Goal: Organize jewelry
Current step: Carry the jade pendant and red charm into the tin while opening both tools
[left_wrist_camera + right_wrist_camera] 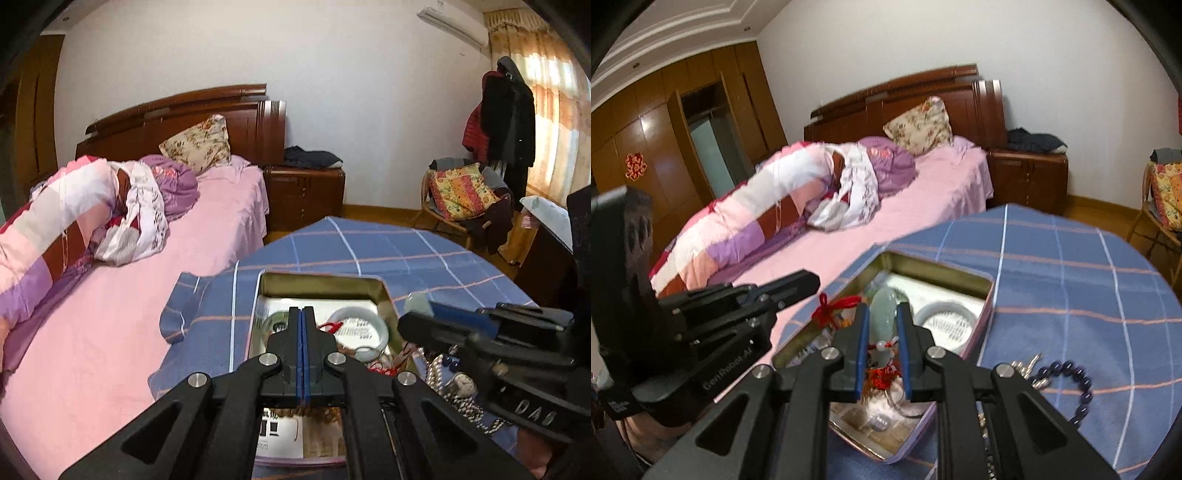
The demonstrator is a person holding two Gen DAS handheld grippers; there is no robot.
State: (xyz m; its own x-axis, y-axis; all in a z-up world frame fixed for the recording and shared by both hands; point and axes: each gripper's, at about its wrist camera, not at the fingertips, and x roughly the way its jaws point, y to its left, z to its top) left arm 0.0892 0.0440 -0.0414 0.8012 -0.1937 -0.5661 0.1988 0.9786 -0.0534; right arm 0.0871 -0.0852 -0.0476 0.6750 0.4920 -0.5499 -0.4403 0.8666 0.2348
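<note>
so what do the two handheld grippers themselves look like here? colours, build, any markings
Both match: the left gripper and right gripper are matte black, with angular linkage arms that have triangular cut-outs and round silver pivot bolts. The fingers carry blue pads on their inner faces. White lettering is printed on the left gripper's side, partly legible in the right wrist view. No cables or sleeves show.

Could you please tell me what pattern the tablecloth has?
Blue tablecloth with pink and white check lines; clearest in the right wrist view.
</note>
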